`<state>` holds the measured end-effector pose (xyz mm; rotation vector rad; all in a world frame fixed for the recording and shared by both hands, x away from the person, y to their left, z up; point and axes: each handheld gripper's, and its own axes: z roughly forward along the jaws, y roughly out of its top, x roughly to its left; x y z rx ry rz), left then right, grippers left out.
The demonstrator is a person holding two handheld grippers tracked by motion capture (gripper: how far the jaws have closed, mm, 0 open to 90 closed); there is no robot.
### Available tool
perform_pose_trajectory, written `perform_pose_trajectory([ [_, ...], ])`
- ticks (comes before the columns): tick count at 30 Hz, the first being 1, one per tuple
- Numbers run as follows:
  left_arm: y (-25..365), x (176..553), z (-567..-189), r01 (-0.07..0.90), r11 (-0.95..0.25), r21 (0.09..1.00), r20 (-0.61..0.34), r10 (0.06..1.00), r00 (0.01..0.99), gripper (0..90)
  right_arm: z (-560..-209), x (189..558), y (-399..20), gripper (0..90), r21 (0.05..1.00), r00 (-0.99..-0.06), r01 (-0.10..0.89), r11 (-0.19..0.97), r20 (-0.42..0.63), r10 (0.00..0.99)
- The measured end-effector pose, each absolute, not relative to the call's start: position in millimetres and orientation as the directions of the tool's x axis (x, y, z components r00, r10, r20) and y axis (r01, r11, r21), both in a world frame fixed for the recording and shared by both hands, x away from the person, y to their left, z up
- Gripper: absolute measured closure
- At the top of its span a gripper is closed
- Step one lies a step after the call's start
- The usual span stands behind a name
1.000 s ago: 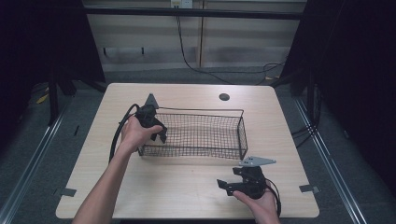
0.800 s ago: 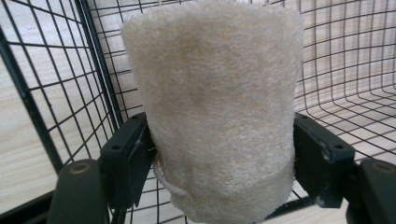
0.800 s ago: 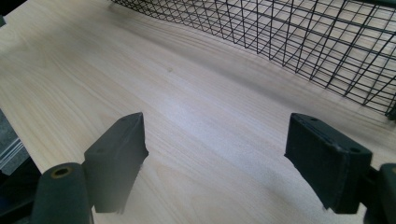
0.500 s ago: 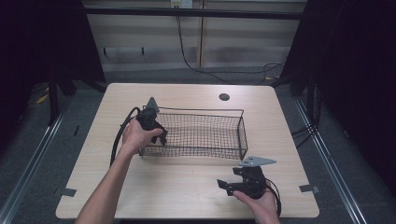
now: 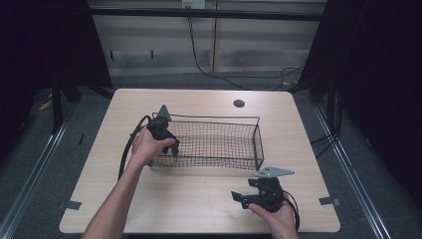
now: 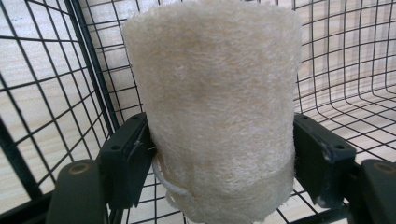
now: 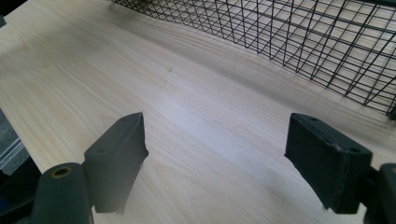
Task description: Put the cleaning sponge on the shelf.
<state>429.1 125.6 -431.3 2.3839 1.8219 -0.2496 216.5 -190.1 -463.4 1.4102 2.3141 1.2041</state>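
No text, label, brand, number or sign can be read in any view.

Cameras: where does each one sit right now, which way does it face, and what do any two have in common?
High view: above the person's side of the table, looking forward and down; both forearms, the left gripper at the wire basket and the right gripper show.
Left gripper view: rides the left gripper, facing into the basket; its jaws clamp a cream loofah.
Right gripper view: rides the right gripper, low over bare tabletop; its jaws stand apart.
Shared: the black wire basket and the wooden table appear in all three.
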Motion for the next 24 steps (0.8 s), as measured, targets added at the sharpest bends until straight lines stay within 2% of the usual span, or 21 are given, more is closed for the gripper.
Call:
perform_pose_trajectory([
  [24, 125.7, 429.8, -431.4, 0.964, -0.267, -0.021, -0.223, 0.941, 0.256, 25.7, -463.4, 216.7, -190.1, 19.8, 0.712, -0.537, 0.666, 0.223, 0.250, 0.806],
])
